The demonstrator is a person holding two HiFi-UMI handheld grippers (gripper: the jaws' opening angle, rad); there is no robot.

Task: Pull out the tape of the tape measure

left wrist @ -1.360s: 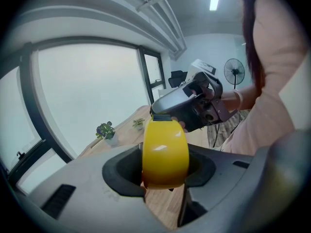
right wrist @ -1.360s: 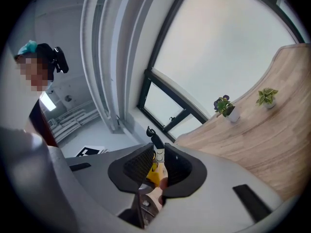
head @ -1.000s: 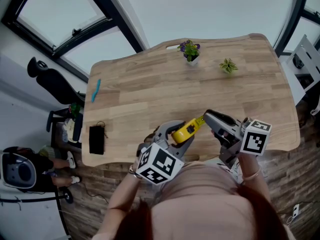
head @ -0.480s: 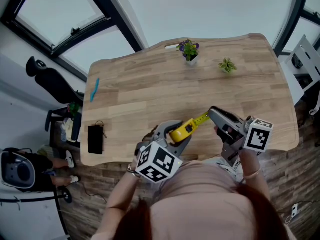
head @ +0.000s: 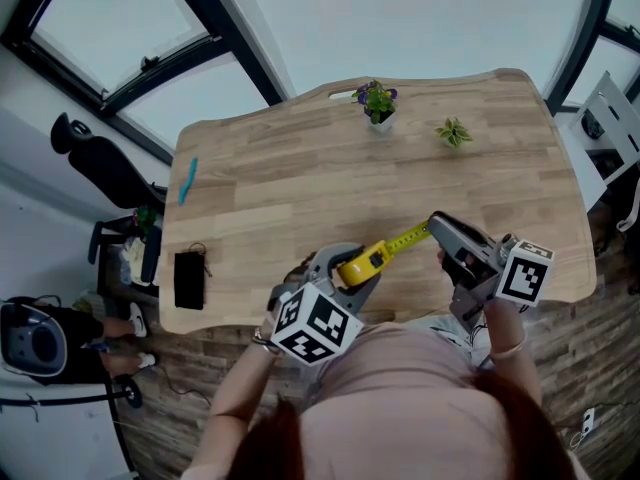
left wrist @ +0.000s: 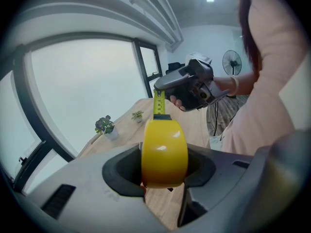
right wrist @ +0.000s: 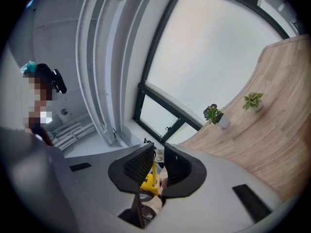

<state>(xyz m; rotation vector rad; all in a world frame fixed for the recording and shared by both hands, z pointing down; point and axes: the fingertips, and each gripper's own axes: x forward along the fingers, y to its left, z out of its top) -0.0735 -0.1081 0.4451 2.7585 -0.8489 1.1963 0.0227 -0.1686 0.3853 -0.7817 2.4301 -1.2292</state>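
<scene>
My pale wooden table (head: pixel 300 188) bore a purple-flowered potted plant (head: pixel 378 101), a small green potted plant (head: pixel 454 132), a slim blue stick (head: pixel 187 180) and a flat black rectangle (head: pixel 189 279).

At the lower centre of the head view, the left gripper (head: pixel 350 266) is clamped on the case (left wrist: pixel 164 152), its marker cube close to the torso. To the right, the right gripper (head: pixel 436 224) points up-left, its narrow jaws pinching the tape (head: pixel 405 240) end. Both forearms are tucked in.
</scene>
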